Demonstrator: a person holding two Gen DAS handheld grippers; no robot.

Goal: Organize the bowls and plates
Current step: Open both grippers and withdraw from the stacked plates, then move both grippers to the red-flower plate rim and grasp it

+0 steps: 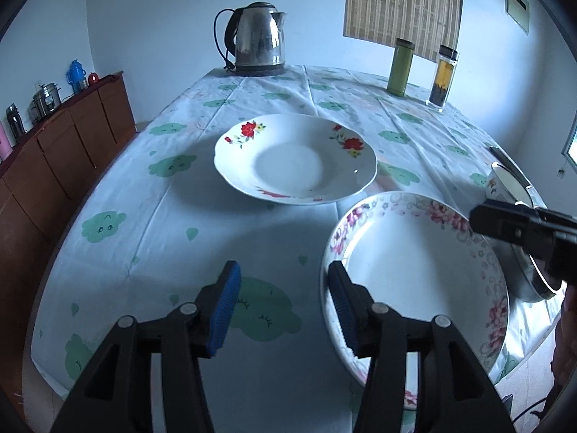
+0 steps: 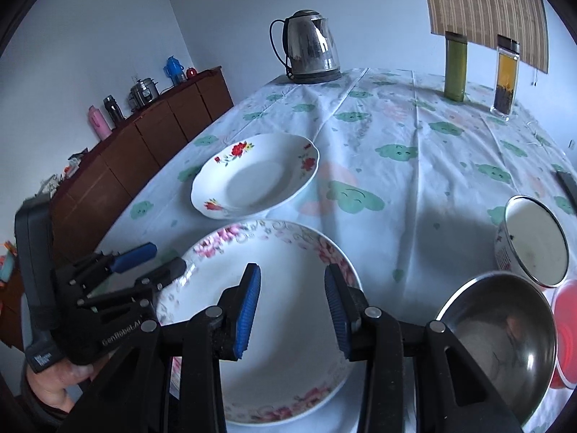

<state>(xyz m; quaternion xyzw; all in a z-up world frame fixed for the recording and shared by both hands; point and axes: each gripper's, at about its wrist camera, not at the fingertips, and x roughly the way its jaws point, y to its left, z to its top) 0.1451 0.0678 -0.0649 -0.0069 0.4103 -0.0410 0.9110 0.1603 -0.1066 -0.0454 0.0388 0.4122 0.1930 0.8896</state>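
A pink-flowered plate (image 1: 418,270) lies near the table's front edge; it also shows in the right wrist view (image 2: 285,299). A red-flowered plate (image 1: 295,158) (image 2: 252,176) lies beyond it. My left gripper (image 1: 285,310) is open, its right finger at the pink plate's left rim; it shows in the right wrist view (image 2: 155,259). My right gripper (image 2: 292,310) is open and empty above the pink plate. A steel bowl (image 2: 505,335), a white enamel bowl (image 2: 533,241) and a red container (image 2: 566,328) sit at the right.
A steel kettle (image 1: 258,38), a green flask (image 1: 400,68) and a tea jar (image 1: 443,79) stand at the table's far end. A wooden sideboard (image 1: 61,151) with bottles runs along the left wall. The tablecloth (image 1: 162,216) has green cloud prints.
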